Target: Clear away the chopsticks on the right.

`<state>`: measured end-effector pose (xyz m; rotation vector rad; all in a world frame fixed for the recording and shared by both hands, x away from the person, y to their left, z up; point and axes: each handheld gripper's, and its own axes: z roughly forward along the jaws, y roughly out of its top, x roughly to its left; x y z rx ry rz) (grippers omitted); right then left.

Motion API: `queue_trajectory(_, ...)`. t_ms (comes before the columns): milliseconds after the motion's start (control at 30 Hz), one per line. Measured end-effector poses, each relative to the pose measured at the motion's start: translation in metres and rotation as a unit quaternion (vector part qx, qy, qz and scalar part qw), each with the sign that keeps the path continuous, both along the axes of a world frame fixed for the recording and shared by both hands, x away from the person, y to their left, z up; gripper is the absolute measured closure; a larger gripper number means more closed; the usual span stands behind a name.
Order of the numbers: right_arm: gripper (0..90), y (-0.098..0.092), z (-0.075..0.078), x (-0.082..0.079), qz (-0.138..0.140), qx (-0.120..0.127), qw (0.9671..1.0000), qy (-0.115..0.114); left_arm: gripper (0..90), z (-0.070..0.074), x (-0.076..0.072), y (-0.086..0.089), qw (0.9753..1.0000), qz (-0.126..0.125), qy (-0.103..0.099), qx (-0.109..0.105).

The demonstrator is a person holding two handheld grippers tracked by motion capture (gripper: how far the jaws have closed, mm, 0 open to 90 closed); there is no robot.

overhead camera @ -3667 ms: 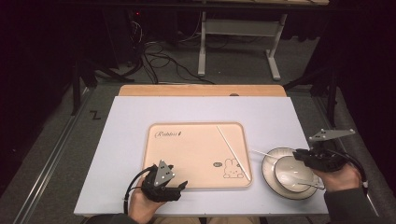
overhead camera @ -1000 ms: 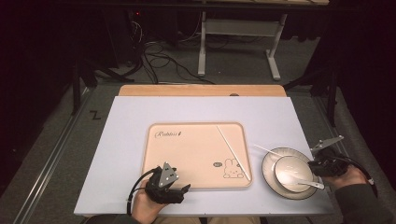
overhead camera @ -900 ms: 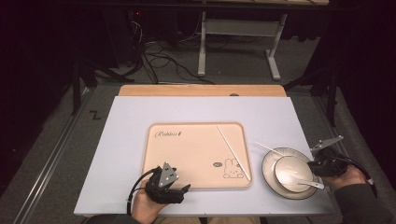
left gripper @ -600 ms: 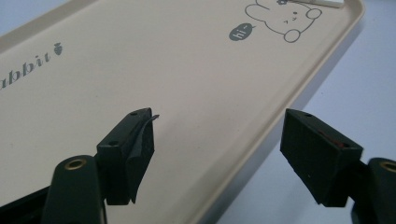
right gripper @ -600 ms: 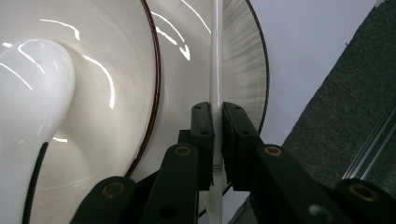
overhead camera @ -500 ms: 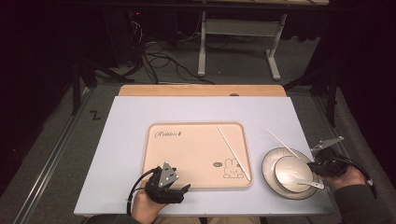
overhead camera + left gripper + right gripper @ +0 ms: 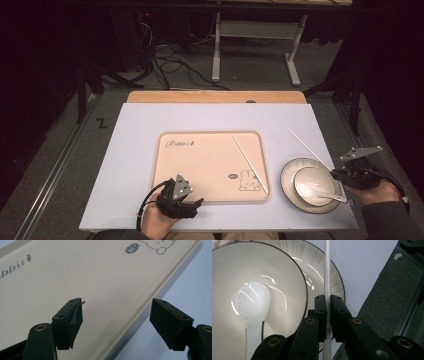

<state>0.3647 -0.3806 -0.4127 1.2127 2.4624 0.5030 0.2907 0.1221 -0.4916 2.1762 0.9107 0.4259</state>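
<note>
One chopstick (image 7: 327, 270) between right jaws.

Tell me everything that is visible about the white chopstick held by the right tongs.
The white chopstick is a thin, straight, smooth stick, glossy like plastic or ceramic. The right tongs are shut on it near its lower end, jaws pressing both sides. In the high view it slants up and to the left from the tongs, past the rim of the ribbed plate, its far tip over the pale table top. Whether the tip touches the table cannot be told. It lies apart from the second chopstick on the tray.
</note>
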Motion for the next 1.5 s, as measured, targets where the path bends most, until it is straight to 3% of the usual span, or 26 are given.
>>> queue_trajectory(133, 85.2, 0.004, 0.013, -0.006, 0.006, 0.015, 0.9997, -0.018, 27.0, 0.000, 0.001, 0.001, 1.0000, 0.003, -0.001, -0.001)
queue_trajectory(267, 85.2, 0.015, 0.024, -0.013, -0.005, 0.025, 0.9995, -0.016, 27.0, 0.001, 0.001, 0.002, 1.0000, 0.004, -0.001, -0.002)
queue_trajectory(467, 85.2, 0.040, 0.034, -0.022, 0.020, 0.047, 0.9986, -0.011, 27.1, 0.001, 0.001, 0.003, 1.0000, 0.007, -0.002, -0.004)
queue_trajectory(533, 85.1, 0.050, 0.035, -0.023, 0.024, 0.045, 0.9987, -0.005, 27.1, 0.001, 0.001, 0.004, 1.0000, 0.007, -0.002, -0.004)
queue_trajectory(1000, 85.1, 0.111, 0.013, -0.017, 0.064, 0.049, 0.9961, 0.034, 26.9, 0.002, 0.001, 0.006, 0.9999, 0.007, -0.002, -0.010)
queue_trajectory(1267, 85.1, 0.129, 0.007, -0.013, 0.063, 0.051, 0.9959, 0.039, 26.8, 0.003, 0.000, 0.005, 0.9999, 0.007, -0.003, -0.009)
queue_trajectory(1433, 85.0, 0.146, 0.003, -0.006, 0.075, 0.058, 0.9951, 0.031, 26.8, 0.003, 0.000, 0.005, 0.9999, 0.005, -0.004, -0.008)
queue_trajectory(1500, 85.0, 0.153, 0.001, -0.004, 0.082, 0.048, 0.9951, 0.031, 26.8, 0.003, 0.000, 0.005, 0.9999, 0.005, -0.004, -0.008)
